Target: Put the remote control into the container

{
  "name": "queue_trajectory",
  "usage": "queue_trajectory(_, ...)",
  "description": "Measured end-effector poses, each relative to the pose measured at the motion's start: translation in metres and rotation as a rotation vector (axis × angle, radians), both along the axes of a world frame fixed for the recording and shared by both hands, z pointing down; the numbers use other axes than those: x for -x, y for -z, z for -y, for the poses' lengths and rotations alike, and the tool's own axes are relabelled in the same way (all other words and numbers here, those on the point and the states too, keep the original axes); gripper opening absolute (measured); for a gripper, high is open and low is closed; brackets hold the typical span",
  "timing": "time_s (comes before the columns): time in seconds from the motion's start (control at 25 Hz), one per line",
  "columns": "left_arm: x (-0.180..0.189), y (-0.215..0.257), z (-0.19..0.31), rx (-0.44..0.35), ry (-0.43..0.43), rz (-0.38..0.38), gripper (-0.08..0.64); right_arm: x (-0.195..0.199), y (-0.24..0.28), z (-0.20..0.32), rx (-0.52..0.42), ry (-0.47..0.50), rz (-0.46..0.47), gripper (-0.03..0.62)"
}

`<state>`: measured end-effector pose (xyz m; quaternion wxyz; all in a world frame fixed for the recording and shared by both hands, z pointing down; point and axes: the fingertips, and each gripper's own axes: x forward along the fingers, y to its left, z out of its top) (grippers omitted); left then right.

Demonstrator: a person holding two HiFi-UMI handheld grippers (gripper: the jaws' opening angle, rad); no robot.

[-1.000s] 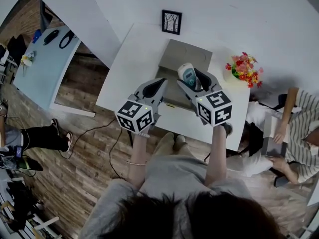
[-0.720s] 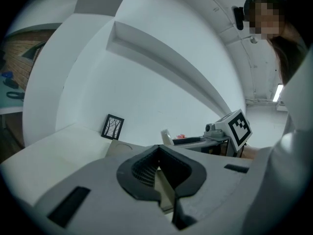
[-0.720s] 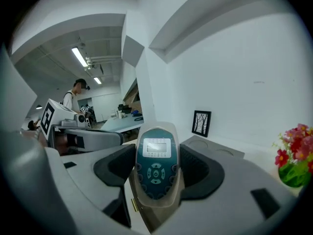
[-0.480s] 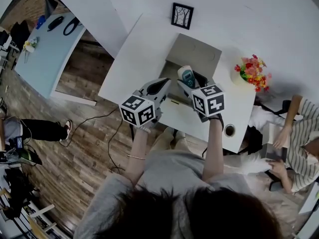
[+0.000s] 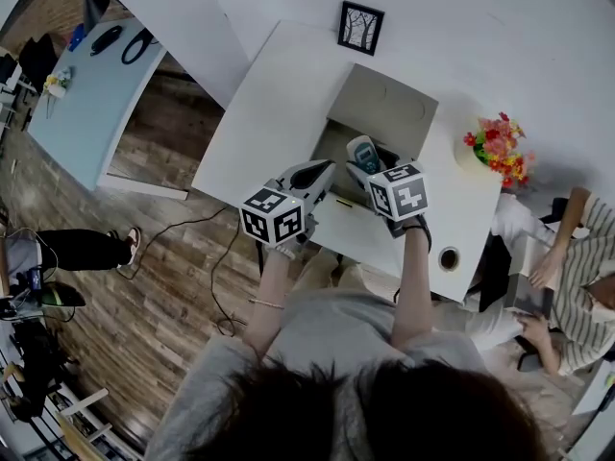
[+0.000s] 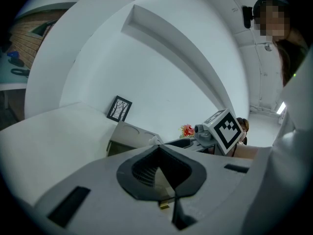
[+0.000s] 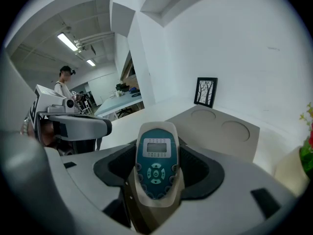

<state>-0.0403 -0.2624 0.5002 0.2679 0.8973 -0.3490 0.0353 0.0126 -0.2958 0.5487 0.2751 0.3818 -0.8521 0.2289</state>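
The remote control (image 5: 363,152), white with a teal face and a small screen, stands upright between the jaws of my right gripper (image 5: 368,168), which is shut on it. In the right gripper view the remote (image 7: 155,163) fills the middle of the right gripper (image 7: 156,182). It hovers over the near side of the grey container (image 5: 338,133), whose lid (image 5: 389,99) stands open behind. My left gripper (image 5: 320,171) sits just left of it, shut and holding nothing (image 6: 157,173). The container's lid (image 7: 220,129) shows two round dents.
A framed tree picture (image 5: 361,28) leans on the wall behind the white table (image 5: 269,113). A flower pot (image 5: 498,147) stands at the table's right end, with a small round cup (image 5: 449,257) near the front right edge. A seated person (image 5: 577,257) is at the right.
The head view has shifted a little. The right gripper still holds the remote and sits slightly further left and nearer relative to the container lid. The left gripper keeps beside it.
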Motion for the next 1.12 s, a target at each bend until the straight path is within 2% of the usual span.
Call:
queue_trajectory(0.64, 0.003, -0.039, 0.005, 0.104, -0.022, 0.005, 0.003, 0.007, -0.058, 0.005, 0.142, 0.021, -0.151, 0.281)
queue_trajectory(1.12, 0.007, -0.046, 0.004, 0.129, -0.016, 0.004, 0.003, 0.008, -0.082, 0.004, 0.161, 0.054, -0.289, 0.281)
